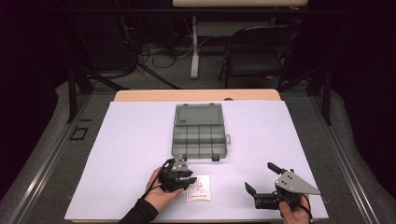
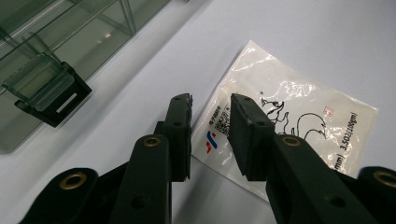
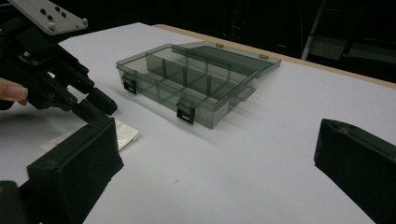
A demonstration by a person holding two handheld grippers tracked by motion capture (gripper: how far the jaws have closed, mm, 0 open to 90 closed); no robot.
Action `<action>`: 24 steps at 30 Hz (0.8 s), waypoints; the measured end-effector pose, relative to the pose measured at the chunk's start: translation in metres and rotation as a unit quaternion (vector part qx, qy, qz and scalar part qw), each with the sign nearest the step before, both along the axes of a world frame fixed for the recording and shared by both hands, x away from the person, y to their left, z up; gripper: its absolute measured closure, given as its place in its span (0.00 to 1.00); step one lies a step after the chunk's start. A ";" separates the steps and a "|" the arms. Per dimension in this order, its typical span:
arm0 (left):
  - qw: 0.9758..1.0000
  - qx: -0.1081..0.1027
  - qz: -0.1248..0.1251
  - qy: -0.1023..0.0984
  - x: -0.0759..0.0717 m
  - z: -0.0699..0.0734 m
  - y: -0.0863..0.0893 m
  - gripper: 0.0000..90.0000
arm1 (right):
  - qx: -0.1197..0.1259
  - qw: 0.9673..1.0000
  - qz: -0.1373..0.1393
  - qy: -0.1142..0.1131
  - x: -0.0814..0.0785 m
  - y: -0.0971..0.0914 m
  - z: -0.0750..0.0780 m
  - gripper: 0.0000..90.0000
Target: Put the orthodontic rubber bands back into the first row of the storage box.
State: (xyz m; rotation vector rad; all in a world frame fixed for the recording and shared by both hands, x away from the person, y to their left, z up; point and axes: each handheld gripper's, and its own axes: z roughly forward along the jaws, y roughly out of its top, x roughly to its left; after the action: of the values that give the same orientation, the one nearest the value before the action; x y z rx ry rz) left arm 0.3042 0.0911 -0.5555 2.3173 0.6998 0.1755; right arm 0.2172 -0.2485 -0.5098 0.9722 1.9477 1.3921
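A small clear plastic bag (image 2: 299, 112) printed with a squirrel outline lies flat on the white table, also seen in the high view as the bag (image 1: 200, 189) near the front edge. My left gripper (image 2: 212, 105) hovers over the bag's corner, jaws a short way apart with nothing between them; in the high view the left gripper (image 1: 189, 179) sits at the bag's left side. My right gripper (image 1: 261, 177) is open wide at the front right, well clear of the bag, its jaws framing the right gripper view (image 3: 215, 154). An open grey organizer box (image 1: 198, 135) lies mid-table.
The box (image 3: 187, 81) has empty compartments, black latches (image 2: 46, 93) and its lid folded back. White sheet (image 1: 280, 130) covers the table. A black folding chair (image 1: 257, 51), a table leg and cables stand beyond the far edge.
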 end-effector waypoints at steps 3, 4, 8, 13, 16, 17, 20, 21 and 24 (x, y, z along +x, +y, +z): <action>1.000 0.002 0.001 -0.003 0.000 0.000 0.000 0.80 | 0.000 1.000 -0.001 0.001 0.000 0.000 0.000 0.00; 1.000 0.002 0.002 -0.004 0.000 0.000 0.000 0.80 | 0.000 1.000 -0.001 0.002 0.000 0.000 0.000 0.00; 1.000 -0.002 0.002 0.002 0.002 0.000 0.002 0.80 | -0.001 1.000 0.000 0.004 0.000 0.000 0.000 0.00; 1.000 -0.009 0.011 0.003 0.004 0.002 0.005 0.71 | 0.005 1.000 -0.002 -0.002 0.001 0.000 -0.001 0.00; 1.000 -0.013 0.010 0.010 0.004 0.001 0.004 0.64 | 0.004 1.000 -0.001 0.000 0.001 0.000 -0.001 0.00; 1.000 -0.012 0.008 0.010 0.004 0.001 0.004 0.63 | 0.003 1.000 -0.001 0.001 0.001 0.000 -0.001 0.00; 1.000 -0.009 0.006 0.013 0.003 0.000 0.002 0.62 | 0.004 1.000 -0.001 0.000 0.001 0.000 -0.001 0.00; 1.000 -0.008 0.005 0.010 0.003 0.000 0.002 0.63 | 0.005 1.000 -0.001 0.000 0.001 0.000 -0.001 0.00; 1.000 0.002 0.010 0.001 0.001 0.000 0.001 0.70 | 0.002 1.000 -0.001 0.004 0.001 0.000 -0.001 0.00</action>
State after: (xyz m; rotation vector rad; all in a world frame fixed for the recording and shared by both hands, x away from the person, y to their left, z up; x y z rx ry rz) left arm 0.3055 0.0917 -0.5554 2.3154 0.7245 0.1852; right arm 0.2185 -0.2489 -0.5109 0.9824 1.9498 1.3945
